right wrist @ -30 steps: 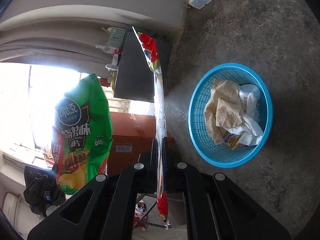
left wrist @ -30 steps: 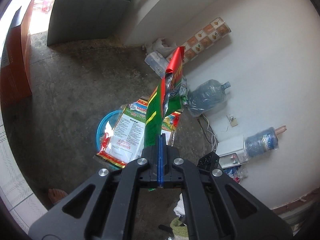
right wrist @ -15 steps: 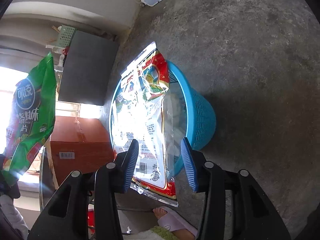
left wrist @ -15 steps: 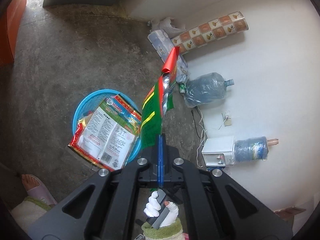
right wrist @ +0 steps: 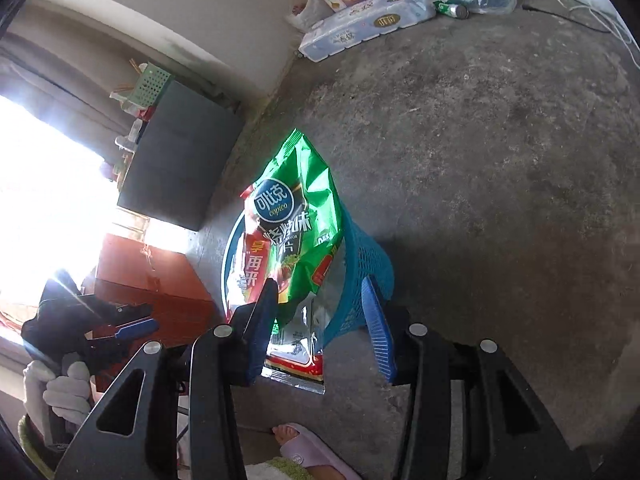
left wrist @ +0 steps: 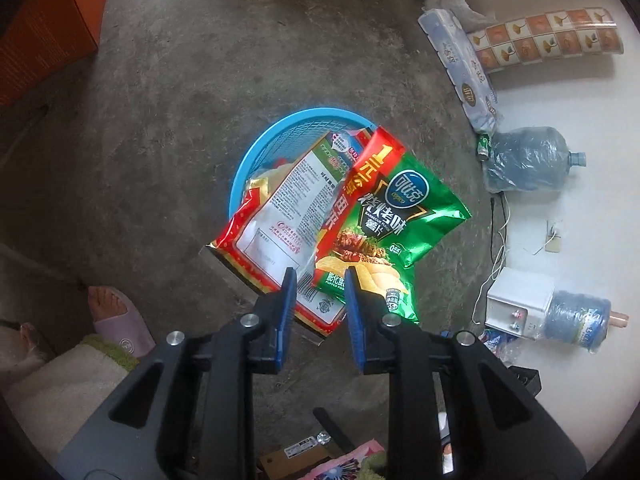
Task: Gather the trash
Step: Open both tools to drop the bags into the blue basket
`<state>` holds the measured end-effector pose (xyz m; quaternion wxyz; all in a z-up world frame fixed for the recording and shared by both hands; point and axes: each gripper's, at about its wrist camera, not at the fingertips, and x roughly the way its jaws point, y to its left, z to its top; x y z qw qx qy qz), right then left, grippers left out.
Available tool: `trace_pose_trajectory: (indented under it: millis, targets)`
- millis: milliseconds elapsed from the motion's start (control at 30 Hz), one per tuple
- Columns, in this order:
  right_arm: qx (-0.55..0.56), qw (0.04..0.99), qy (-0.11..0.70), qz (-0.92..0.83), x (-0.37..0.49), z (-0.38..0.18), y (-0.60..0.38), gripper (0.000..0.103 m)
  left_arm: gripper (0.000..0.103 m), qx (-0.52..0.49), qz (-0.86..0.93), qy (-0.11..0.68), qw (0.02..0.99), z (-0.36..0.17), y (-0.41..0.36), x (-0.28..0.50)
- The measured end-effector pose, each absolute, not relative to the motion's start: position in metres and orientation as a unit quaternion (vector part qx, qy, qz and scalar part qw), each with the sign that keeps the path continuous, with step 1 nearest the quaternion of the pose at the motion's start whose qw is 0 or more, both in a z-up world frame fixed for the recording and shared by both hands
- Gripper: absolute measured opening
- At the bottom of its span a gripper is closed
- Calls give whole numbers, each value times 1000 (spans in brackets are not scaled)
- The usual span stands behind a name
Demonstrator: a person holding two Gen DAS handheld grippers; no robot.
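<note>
A blue plastic basket (left wrist: 280, 124) stands on the concrete floor. A white-and-red snack bag (left wrist: 280, 224) lies slanted across its rim. A green chip bag (left wrist: 396, 220) leans over that bag and the basket's right side. My left gripper (left wrist: 320, 300) hovers just above the bags' near edges. Its jaws are opening and the pads press on nothing. In the right wrist view the green chip bag (right wrist: 300, 220) stands up out of the basket (right wrist: 360, 272) over the white bag (right wrist: 296, 340). My right gripper (right wrist: 320, 320) is open beside them, holding nothing.
A foot in a pink slipper (left wrist: 116, 320) is close to the basket. An orange-brown box (left wrist: 48, 20) and a grey cabinet (right wrist: 180, 168) stand further off. Water jugs (left wrist: 528, 160), a tissue pack (left wrist: 460, 68) and a white appliance (left wrist: 520, 304) with cables line the wall.
The right gripper opened and the white bag dropped onto the basket. The left gripper came down over the basket and parted its jaws, and the green bag now rests there.
</note>
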<state>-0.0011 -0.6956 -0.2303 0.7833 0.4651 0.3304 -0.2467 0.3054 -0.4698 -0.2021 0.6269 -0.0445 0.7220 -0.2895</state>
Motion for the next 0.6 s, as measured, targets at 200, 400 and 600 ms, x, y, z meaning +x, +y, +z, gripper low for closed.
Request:
trace_pose_trajectory:
  millis: [200,400,600]
  targets:
    - [366,813,387,-237,83,-218,-693,35,31,-10,-371,664,650,-110,-439,288]
    - [324,726,564,-222,177,-321,-680,14,40,9,-424,605,674,-44,-346,254]
    - [325,658,644,-216,210,-393,-672,10,40,-35,-376,589,715,-28,-220,237]
